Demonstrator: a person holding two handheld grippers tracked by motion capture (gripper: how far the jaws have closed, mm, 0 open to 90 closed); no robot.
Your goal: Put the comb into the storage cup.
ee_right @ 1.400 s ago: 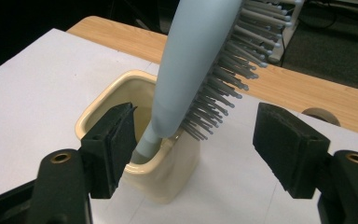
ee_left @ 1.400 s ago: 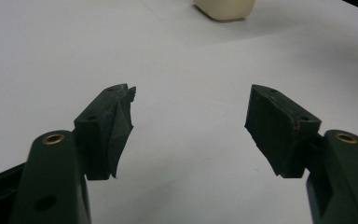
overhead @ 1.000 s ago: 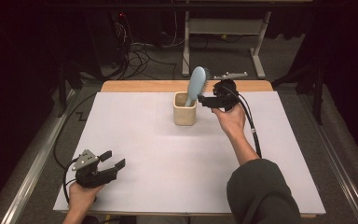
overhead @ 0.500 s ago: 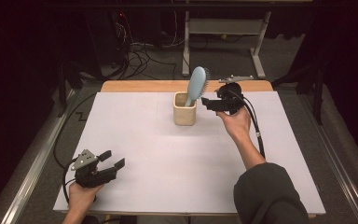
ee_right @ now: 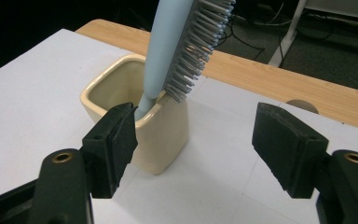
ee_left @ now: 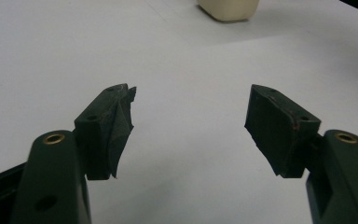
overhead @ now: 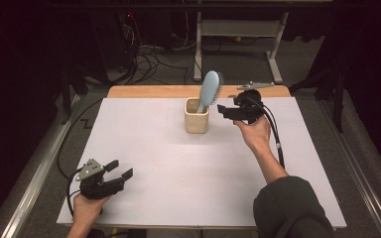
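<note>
Since a second ago the right gripper [overhead: 224,110] has drawn a little away from the cream cup [overhead: 197,115], its jaws spread with nothing between them, while the light-blue hairbrush [overhead: 209,90] stands handle-down in that cup near the table's far edge; I judge the placing done and the hand backing off. The right gripper view shows the brush's [ee_right: 175,56] bristles facing the camera and its handle leaning on the cup's near rim [ee_right: 135,121], while the high view shows the left gripper [overhead: 118,171] idle and spread open over the white table [overhead: 168,168], well apart from the cup.
</note>
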